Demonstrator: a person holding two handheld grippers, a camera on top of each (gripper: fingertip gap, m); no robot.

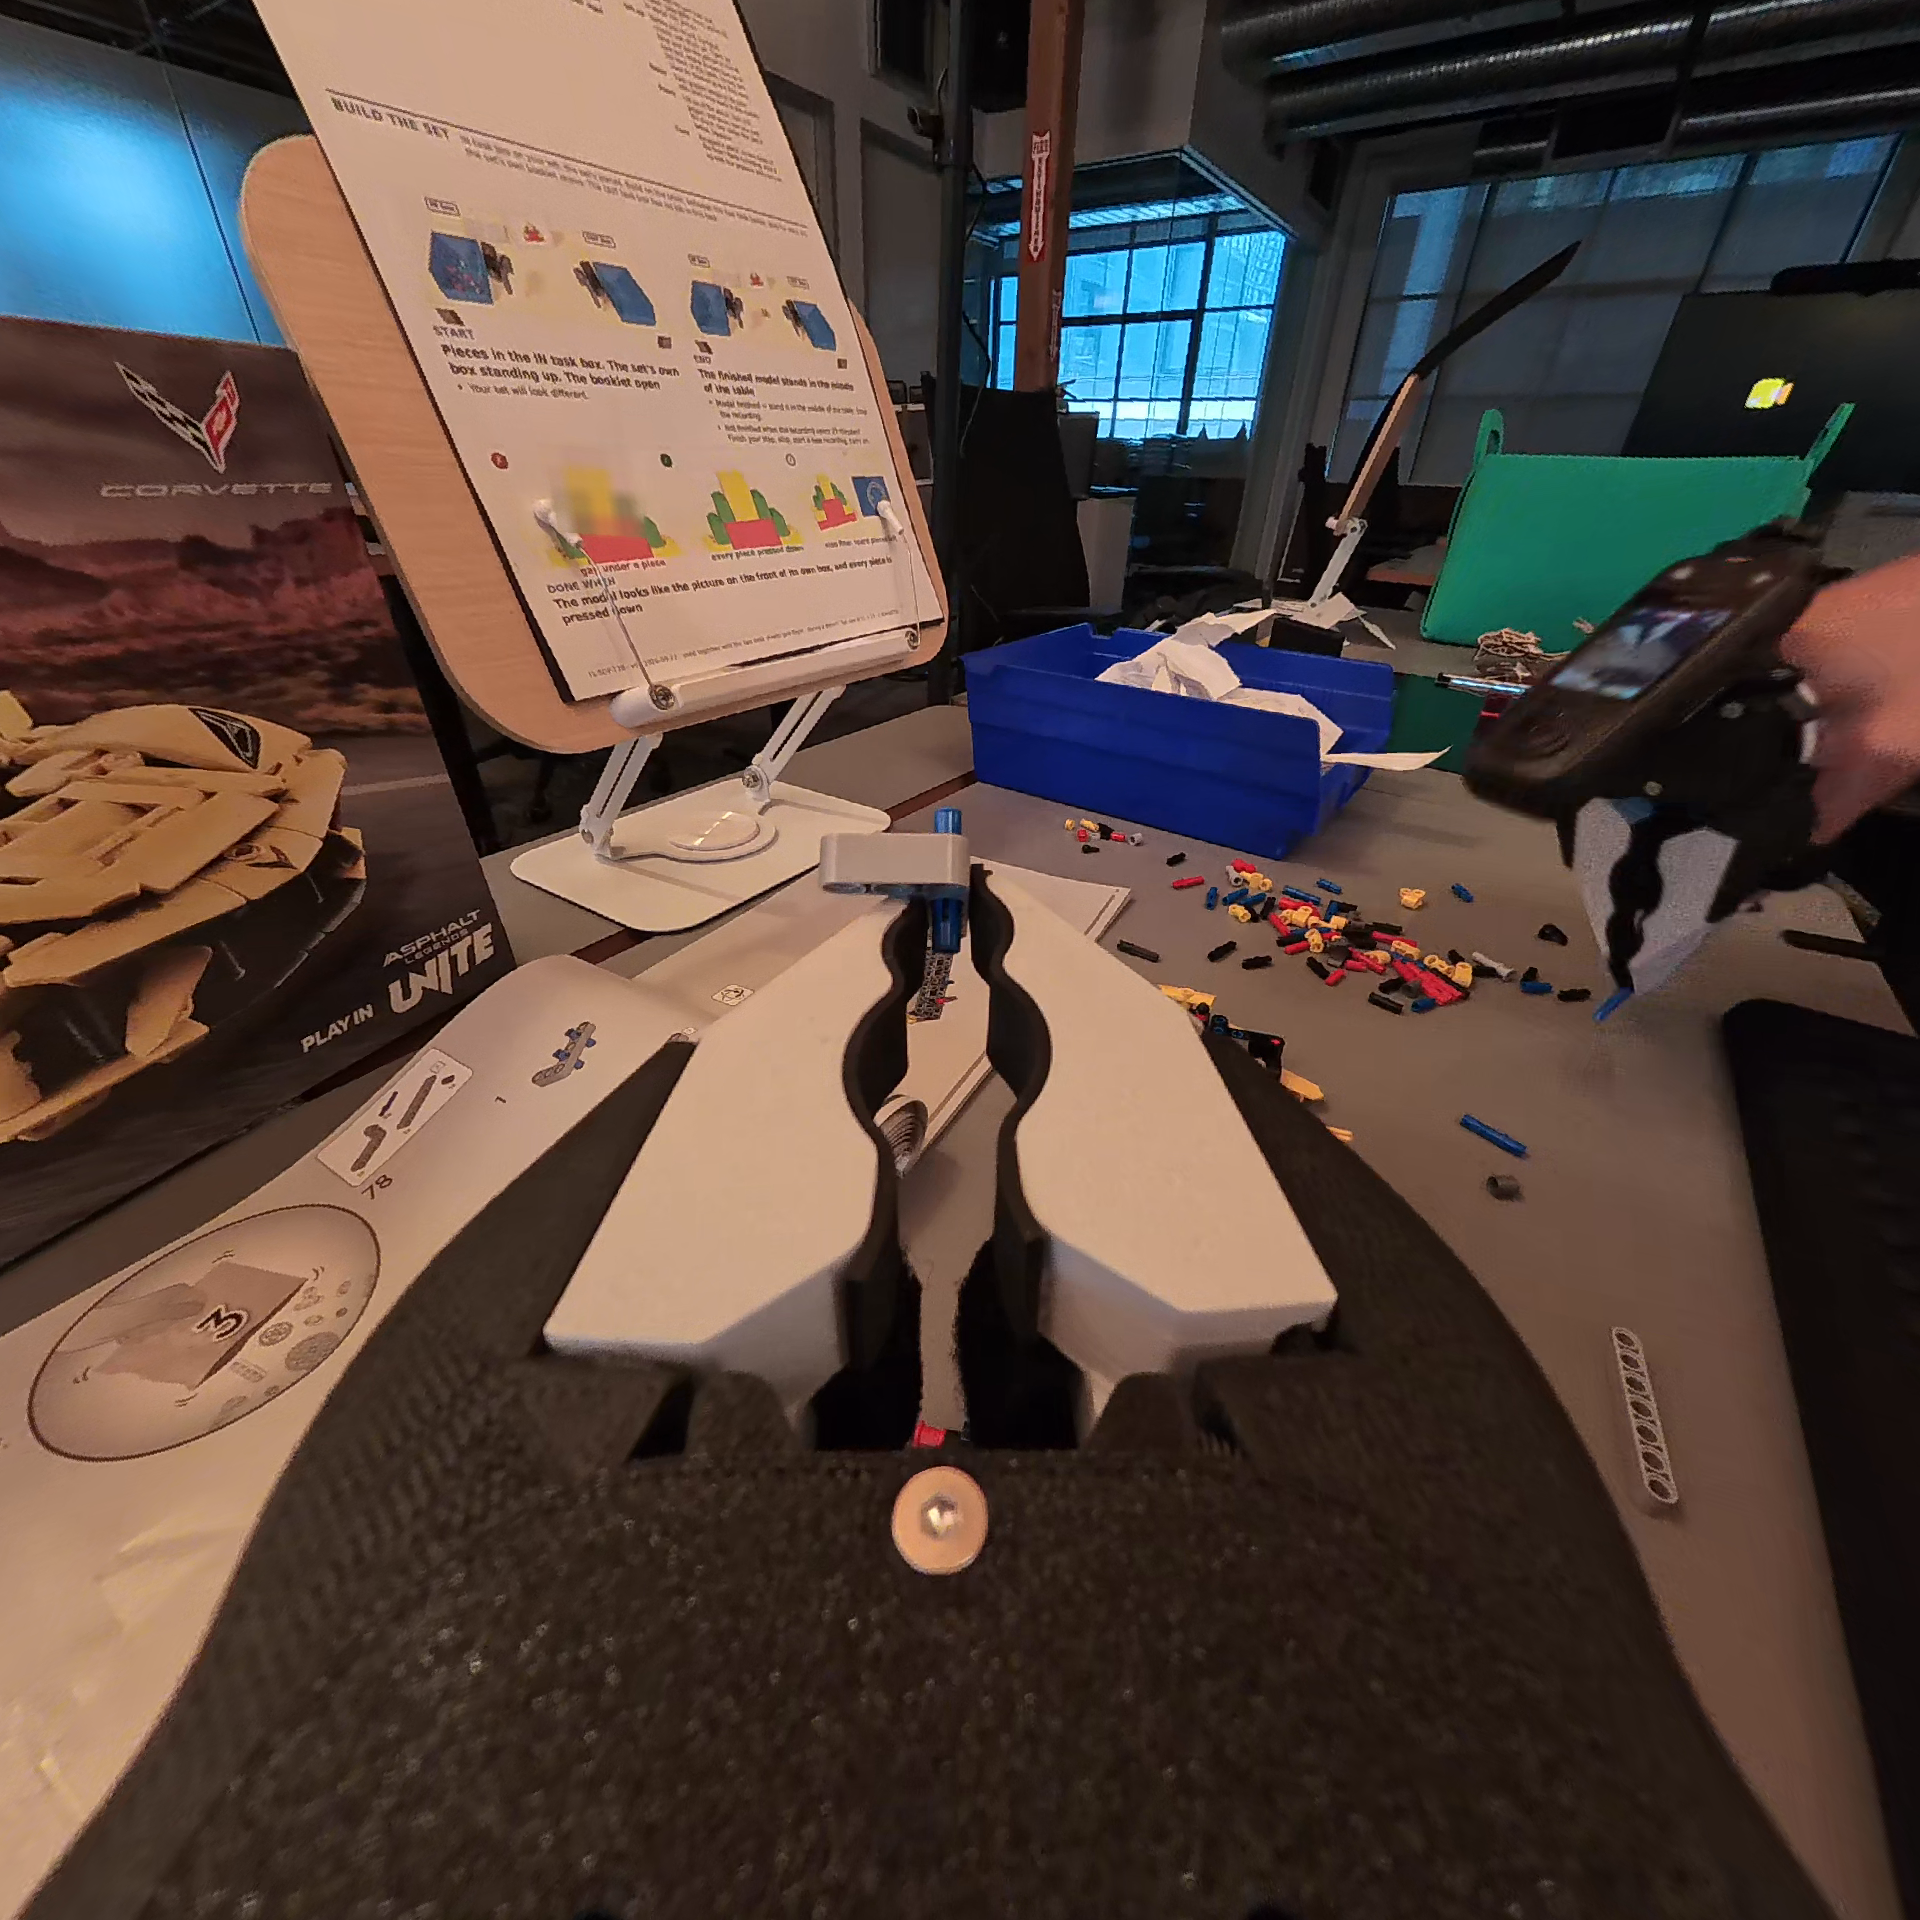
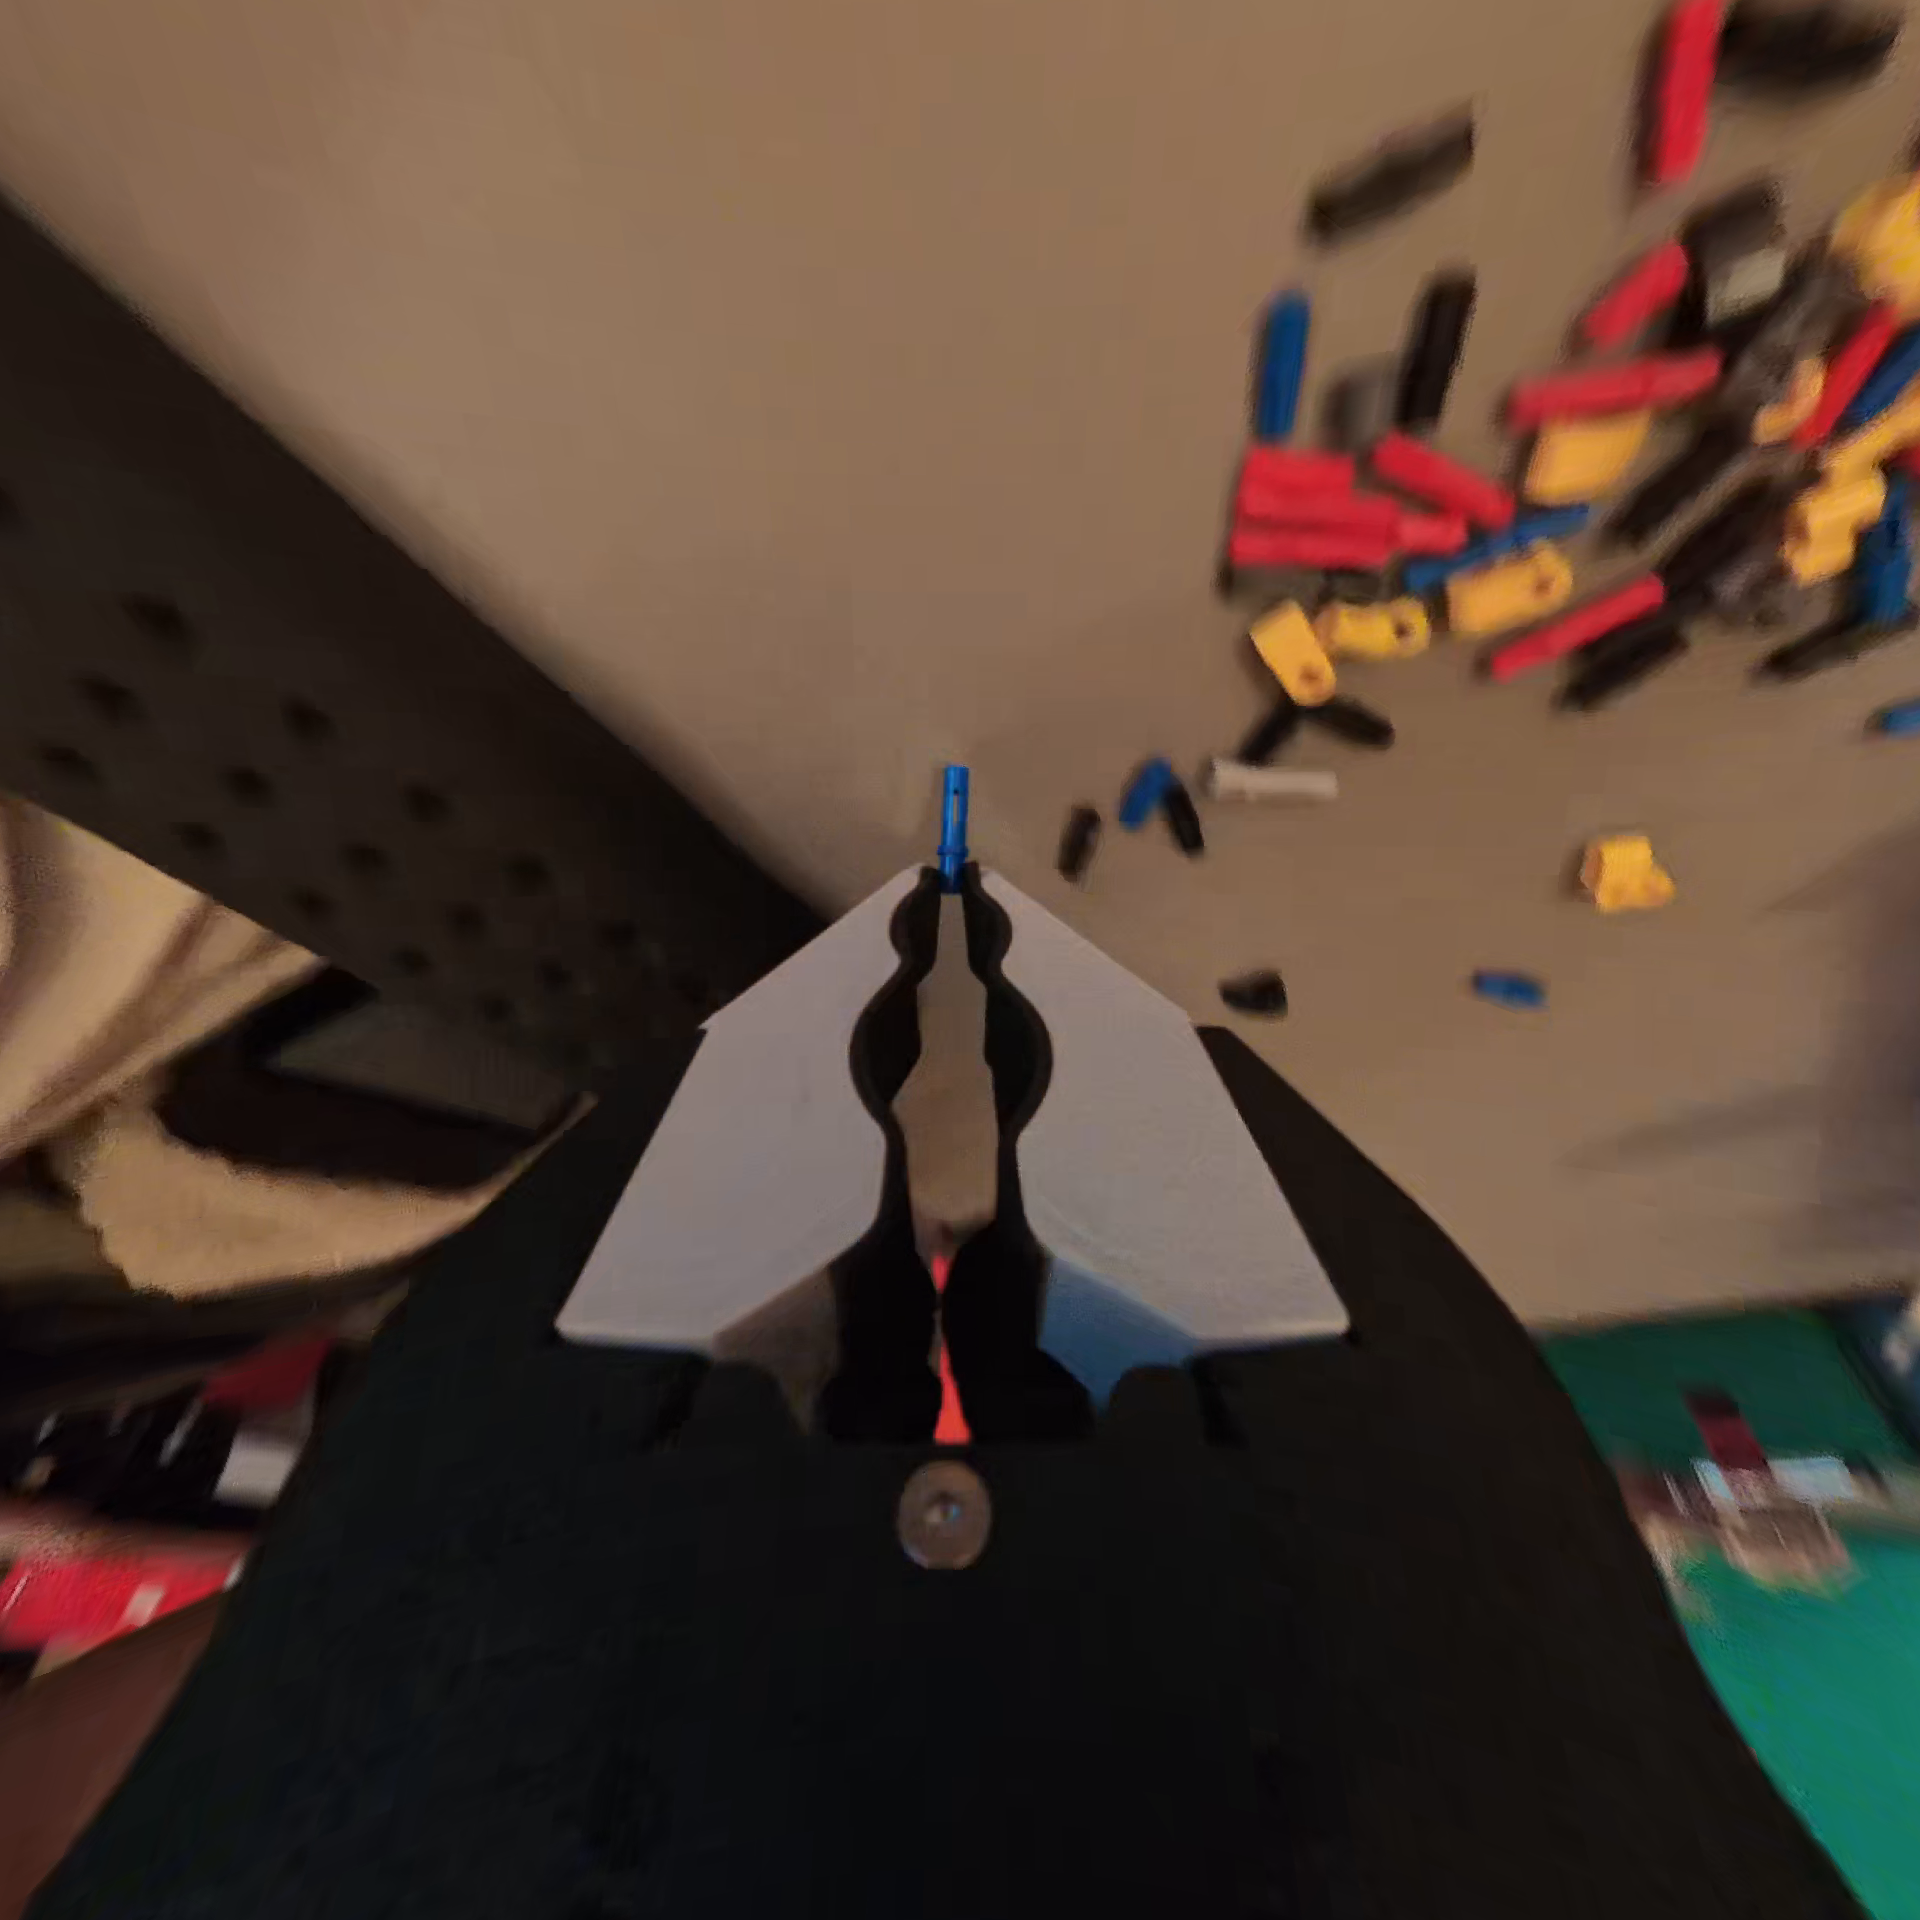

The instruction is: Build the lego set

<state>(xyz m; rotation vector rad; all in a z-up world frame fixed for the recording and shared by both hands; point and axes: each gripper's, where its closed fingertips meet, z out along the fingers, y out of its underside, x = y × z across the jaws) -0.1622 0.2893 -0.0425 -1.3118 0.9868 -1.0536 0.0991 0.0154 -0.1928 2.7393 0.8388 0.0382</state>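
Mid-assembly at a cluttered grey work table [image 1: 1621,1247]: the left gripper [image 1: 954,902] is clenched on a small sub-assembly, a short light-grey plastic beam [image 1: 894,862] with a blue plastic pin [image 1: 947,826] standing through its end. The piece is held upright and clear of the table, seemingly so that its open holes face the other tool.

At three o'clock in the left wrist view, the right gripper [image 1: 1621,987] comes in, held by a person's hand [image 1: 1860,696]. Its own camera shows it [image 2: 952,878] pinched on a second slim blue plastic pin [image 2: 953,816], which juts past the tips, probably to leave the free end ready for pushing into a hole.

The loose scatter of red, yellow, blue and black plastic parts [image 1: 1340,940] lies at two o'clock, near a blue plastic bin [image 1: 1143,748] holding crumpled white paper. The open instruction booklet [image 1: 208,1299] lies flat at eight o'clock. Behind it stands the set's printed cardboard box [image 1: 187,675], and a wooden stand with a printed sheet [image 1: 623,416] is propped at eleven o'clock. A long grey perforated beam [image 1: 1647,1413] waits at four o'clock.
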